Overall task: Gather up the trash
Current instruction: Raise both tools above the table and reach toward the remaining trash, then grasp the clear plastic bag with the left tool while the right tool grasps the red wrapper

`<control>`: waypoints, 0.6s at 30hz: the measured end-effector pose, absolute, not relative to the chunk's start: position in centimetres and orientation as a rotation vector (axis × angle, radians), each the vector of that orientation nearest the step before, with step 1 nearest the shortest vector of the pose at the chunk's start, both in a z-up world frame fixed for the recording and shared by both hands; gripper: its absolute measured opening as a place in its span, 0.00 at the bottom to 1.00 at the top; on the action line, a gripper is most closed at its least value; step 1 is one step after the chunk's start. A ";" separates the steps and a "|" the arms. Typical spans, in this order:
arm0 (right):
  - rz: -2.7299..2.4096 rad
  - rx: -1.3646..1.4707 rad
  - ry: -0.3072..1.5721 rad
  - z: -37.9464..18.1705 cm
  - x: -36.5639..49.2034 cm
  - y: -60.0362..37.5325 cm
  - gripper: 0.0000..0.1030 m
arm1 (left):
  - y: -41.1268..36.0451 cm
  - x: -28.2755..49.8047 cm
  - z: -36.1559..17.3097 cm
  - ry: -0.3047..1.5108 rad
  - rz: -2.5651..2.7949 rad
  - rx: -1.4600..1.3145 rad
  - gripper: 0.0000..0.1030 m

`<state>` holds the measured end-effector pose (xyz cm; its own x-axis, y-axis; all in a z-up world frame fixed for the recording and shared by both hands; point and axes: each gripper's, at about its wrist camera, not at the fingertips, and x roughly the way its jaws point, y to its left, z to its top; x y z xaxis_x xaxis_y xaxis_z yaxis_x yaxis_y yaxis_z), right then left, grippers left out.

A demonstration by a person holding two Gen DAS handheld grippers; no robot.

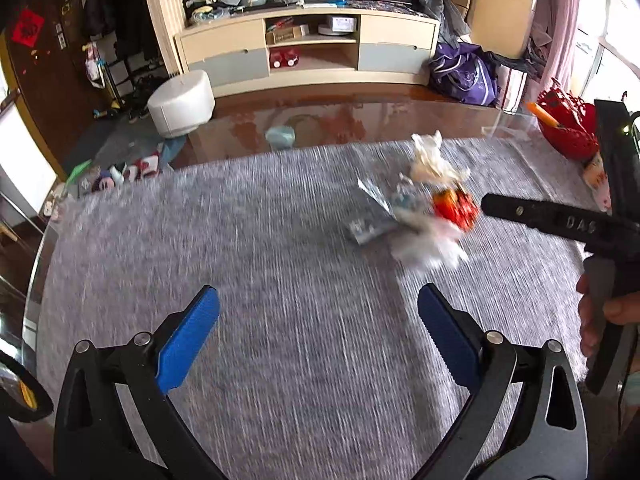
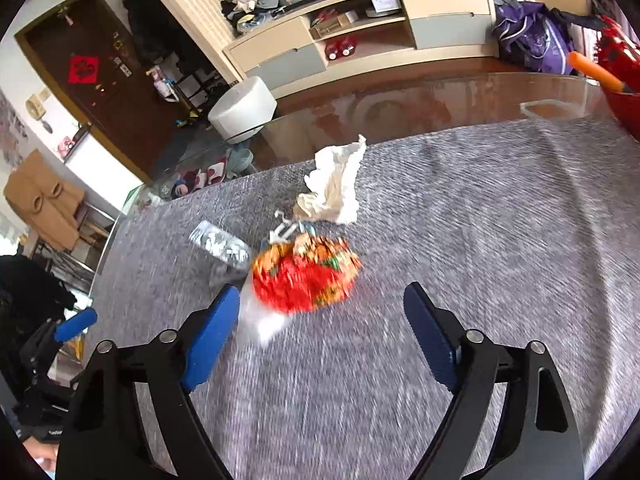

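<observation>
A small heap of trash lies on the grey table mat (image 1: 280, 280): a crumpled white tissue (image 2: 334, 184), a red and orange snack wrapper (image 2: 306, 276), a silver foil wrapper (image 2: 220, 244) and a clear plastic piece (image 2: 260, 320). The same heap shows in the left wrist view, with the tissue (image 1: 430, 158), red wrapper (image 1: 456, 206) and foil wrapper (image 1: 370, 216). My right gripper (image 2: 320, 312) is open and empty, just short of the red wrapper. My left gripper (image 1: 318, 312) is open and empty, further back and to the left of the heap.
A red basket (image 1: 568, 128) with an orange item stands at the table's far right edge; it also shows in the right wrist view (image 2: 620, 80). Bare glass tabletop (image 2: 400, 108) lies beyond the mat. A white round stool (image 1: 182, 104) and a TV cabinet (image 1: 308, 48) stand behind.
</observation>
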<state>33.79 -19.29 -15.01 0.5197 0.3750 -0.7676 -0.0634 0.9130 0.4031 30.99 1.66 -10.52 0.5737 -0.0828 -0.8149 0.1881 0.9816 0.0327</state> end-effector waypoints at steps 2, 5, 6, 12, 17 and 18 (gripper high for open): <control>0.273 0.341 0.997 -15.2 34.4 -18.9 0.82 | 1.6 32.0 -10.5 0.943 -0.157 0.127 0.88; 0.270 0.323 1.012 -15.8 35.3 -18.3 0.82 | 1.5 33.3 -10.5 0.938 -0.155 0.130 0.86; 0.267 0.318 1.020 -16.1 35.7 -18.1 0.82 | 1.4 33.7 -10.6 0.938 -0.155 0.128 0.86; 0.301 0.304 1.057 -17.7 36.7 -17.0 0.81 | 1.1 35.2 -11.6 0.949 -0.165 0.125 0.86; 0.334 0.286 1.060 -17.8 36.1 -17.0 0.71 | 0.8 36.1 -12.6 0.967 -0.176 0.121 0.86; 0.335 0.275 1.054 -17.7 35.7 -17.2 0.71 | 0.7 36.2 -12.7 0.968 -0.182 0.116 0.86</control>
